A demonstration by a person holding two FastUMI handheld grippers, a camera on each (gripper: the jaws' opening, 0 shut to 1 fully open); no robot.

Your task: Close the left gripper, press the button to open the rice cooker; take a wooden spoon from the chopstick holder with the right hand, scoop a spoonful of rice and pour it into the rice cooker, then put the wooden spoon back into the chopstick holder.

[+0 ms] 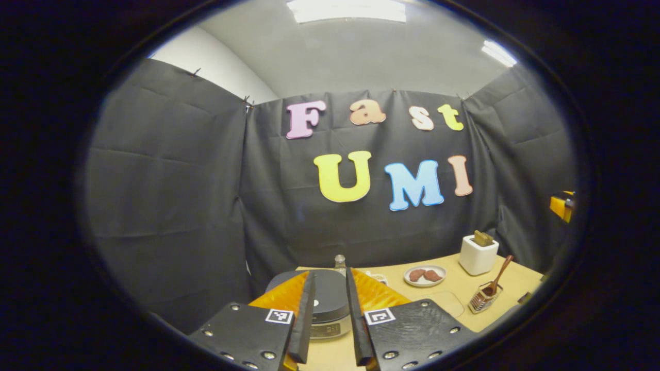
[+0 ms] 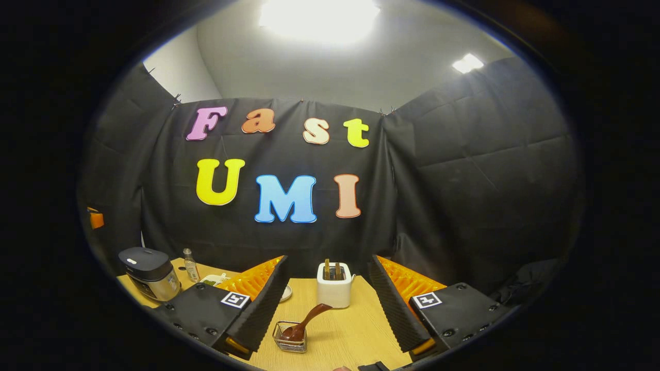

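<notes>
In the left gripper view, the left gripper [image 1: 330, 314] sits at the bottom centre of the frame with its jaws narrowed to a slim gap, not yet fully together and holding nothing. Straight ahead, seen through that gap, stands the rice cooker [image 1: 330, 304], its dark lid down. The cooker lies dead ahead of the jaws and close, so the press looks like a matter of finishing the closure and pushing forward and down onto the lid; the button itself I cannot pick out with certainty. This is the nearer hand to the cooker by a wide margin.

To the lower right of the same frame sits the wire chopstick holder [image 1: 484, 299], with the wooden spoon [image 1: 499, 278] leaning up and to the right out of it.

In the right gripper view, the right gripper [image 2: 330, 309] has its jaws spread wide and empty. The holder [image 2: 290, 337] lies low between them, slightly left of centre, and the spoon [image 2: 307, 322] has its bowl down in the basket and its handle slanting up to the right, toward a white toaster [image 2: 335, 288] behind. The handle's long axis runs diagonally across the jaw gap, so this hand is the better placed for it. The cooker [image 2: 149, 273] sits at the far left on the wooden table [image 2: 350, 335].
</notes>
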